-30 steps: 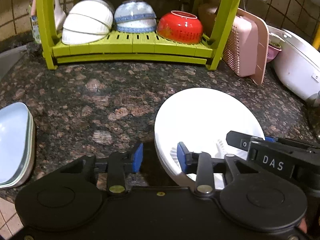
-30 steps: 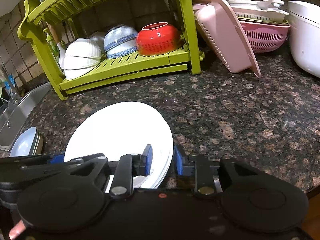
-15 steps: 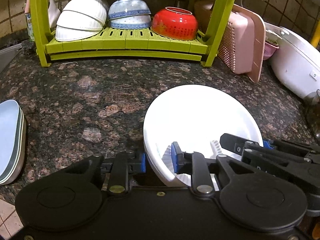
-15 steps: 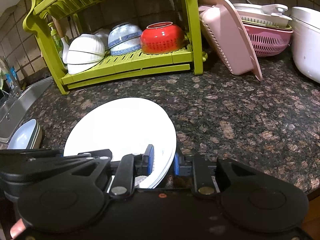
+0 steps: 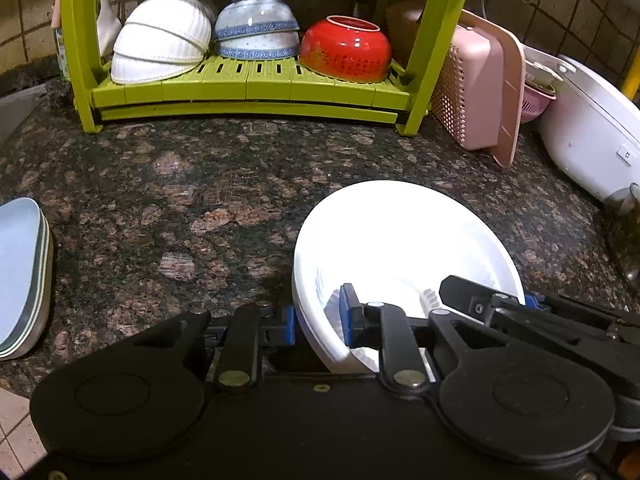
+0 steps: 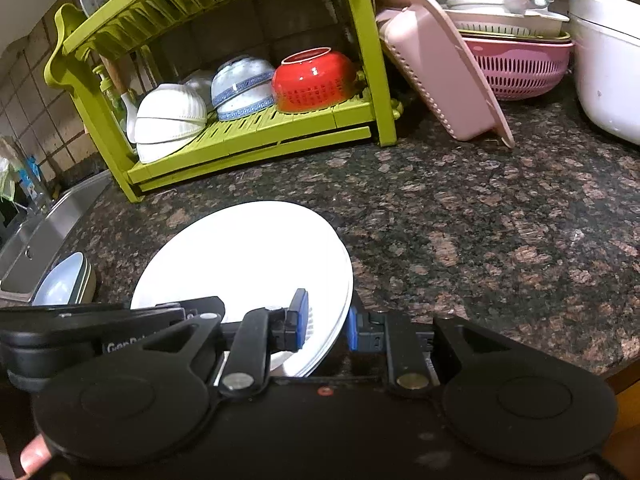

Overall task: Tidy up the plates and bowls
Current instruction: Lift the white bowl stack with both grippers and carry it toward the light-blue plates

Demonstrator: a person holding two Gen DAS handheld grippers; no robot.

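Note:
A stack of white plates [image 5: 400, 240] [image 6: 248, 256] lies on the dark granite counter [image 5: 200, 184] in front of me. My left gripper [image 5: 318, 320] is shut on the stack's left rim, one blue pad under it and one inside. From the other side, my right gripper [image 6: 327, 320] is shut on the right rim. Each gripper's black body shows in the other's view. At the back, a green dish rack [image 5: 248, 92] [image 6: 256, 136] holds upturned white bowls [image 5: 160, 44], blue-patterned bowls [image 5: 256, 32] and a red bowl [image 5: 346, 52].
A stack of pale blue plates [image 5: 20, 272] [image 6: 64, 284] sits at the counter's left edge, near a steel sink [image 6: 36, 236]. Right of the rack lean a pink basket [image 5: 476, 88], a pink colander [image 6: 516, 64] and a white cooker [image 5: 588, 136].
Both grippers' jaws have narrowed from open around the plate rims to clamped on them. Both cameras have pushed slightly forward towards the rack.

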